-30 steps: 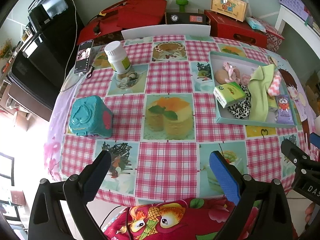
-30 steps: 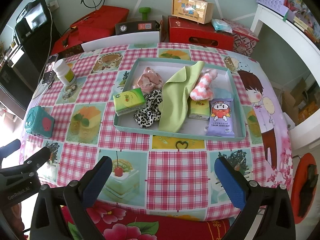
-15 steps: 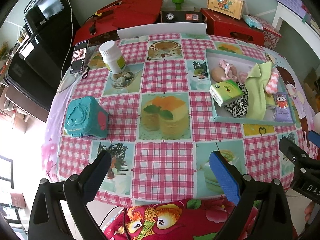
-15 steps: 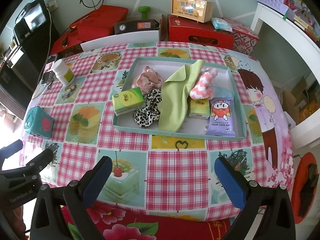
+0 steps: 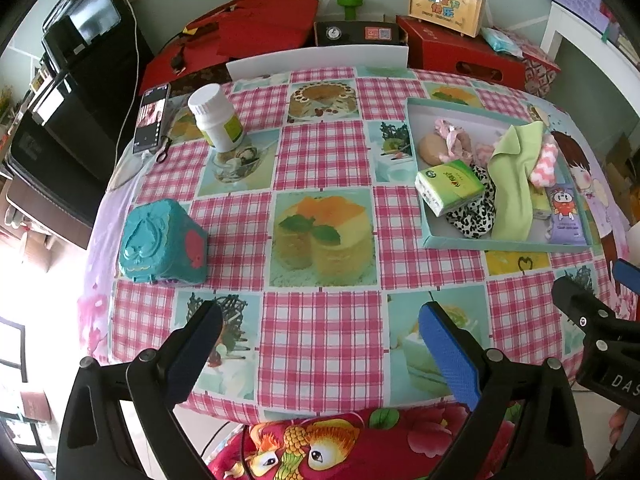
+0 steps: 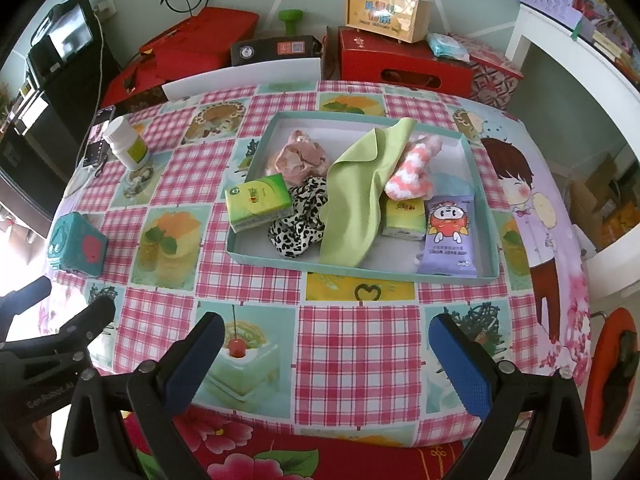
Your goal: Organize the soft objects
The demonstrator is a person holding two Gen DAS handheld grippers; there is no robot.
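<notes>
from the left wrist view, the left hand-held gripper (image 5: 318, 344) hangs over the near edge of the bench (image 5: 320, 320), its jaws spread wide with nothing between them. the soft things all lie in the teal tray (image 5: 424, 216) far to the right: a green tissue pack (image 5: 448, 186), a leopard scrunchie (image 5: 476, 216), a green cloth (image 5: 516, 184) and a pink-and-white sock (image 5: 544, 164). this looks like the start or a pause between picks, with no item in hand. a teal box (image 5: 162, 240) sits near left and a white bottle (image 5: 216, 122) far left, both well clear of the tray.

from the right wrist view, the right hand-held gripper (image 6: 324, 356) is also wide open and empty, facing the tray (image 6: 486, 208) straight ahead. the green cloth (image 6: 360, 192) drapes over the scrunchie (image 6: 298, 220) and touches the sock (image 6: 412, 172); a pink scrunchie (image 6: 300, 156) lies at the far left of the tray, a purple packet (image 6: 450, 236) near right. the next move likely calls for reaching forward and pinching one piece cleanly; the overlapping cloth and the tray's near wall could get in the way.
</notes>
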